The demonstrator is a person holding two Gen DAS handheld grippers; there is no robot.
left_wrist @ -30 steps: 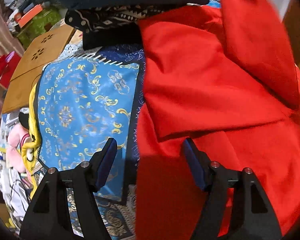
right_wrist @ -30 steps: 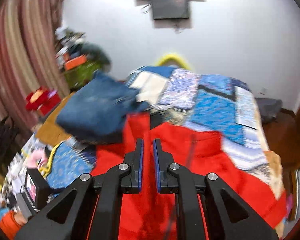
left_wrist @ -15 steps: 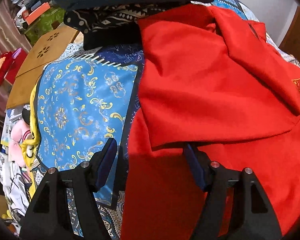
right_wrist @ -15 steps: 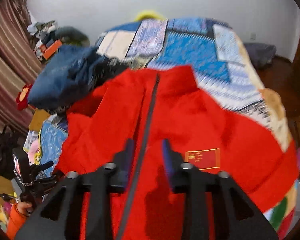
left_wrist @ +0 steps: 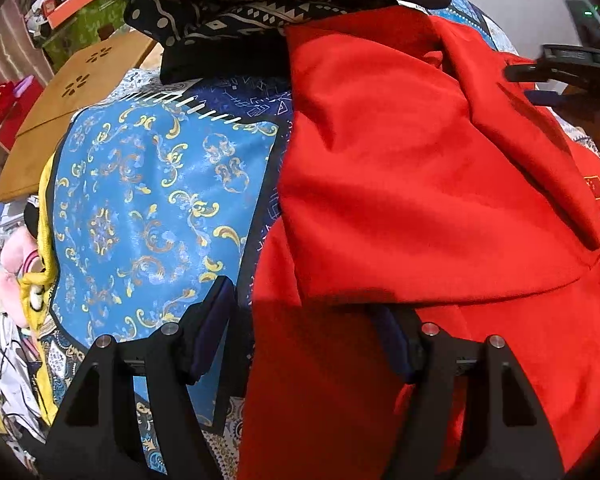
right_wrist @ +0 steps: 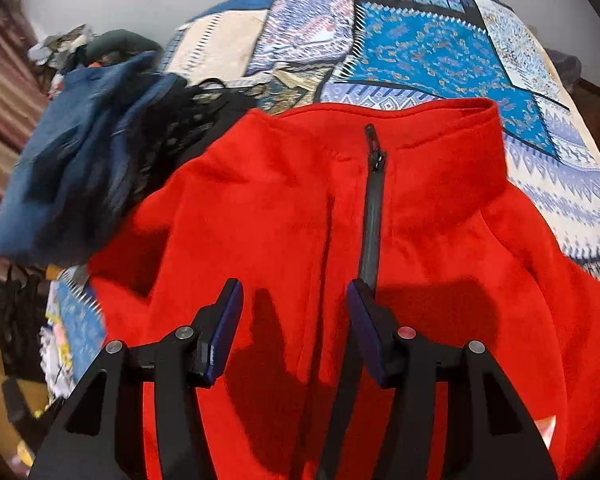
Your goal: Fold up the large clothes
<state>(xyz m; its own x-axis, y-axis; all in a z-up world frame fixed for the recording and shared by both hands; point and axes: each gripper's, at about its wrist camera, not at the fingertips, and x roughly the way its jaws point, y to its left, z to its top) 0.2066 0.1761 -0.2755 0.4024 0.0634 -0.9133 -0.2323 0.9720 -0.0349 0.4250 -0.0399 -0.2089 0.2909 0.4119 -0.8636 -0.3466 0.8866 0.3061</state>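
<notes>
A red fleece jacket [right_wrist: 284,208] lies front up on the patchwork bedspread [right_wrist: 420,48], with its collar at the far side and a dark zipper [right_wrist: 372,220] down the middle. My right gripper [right_wrist: 296,312] hovers low over the chest, its jaws opening with nothing pinched between them. In the left wrist view one sleeve [left_wrist: 420,184] lies folded across the jacket's body. My left gripper [left_wrist: 304,324] stands open over the jacket's left edge, one finger above the blue cloth [left_wrist: 148,200], the other partly hidden by the red fabric. The right gripper [left_wrist: 560,68] shows at that view's upper right.
A stack of dark blue and black patterned clothes [left_wrist: 260,12] sits beyond the jacket, seen as a blue pile [right_wrist: 72,160] in the right wrist view. A brown wooden board [left_wrist: 80,92], boxes and a pink plush toy [left_wrist: 16,256] lie off the bed's left side.
The right gripper went from shut to open and dropped close to the jacket's chest. The red sleeve it held up now lies flat across the jacket. The left gripper stayed put.
</notes>
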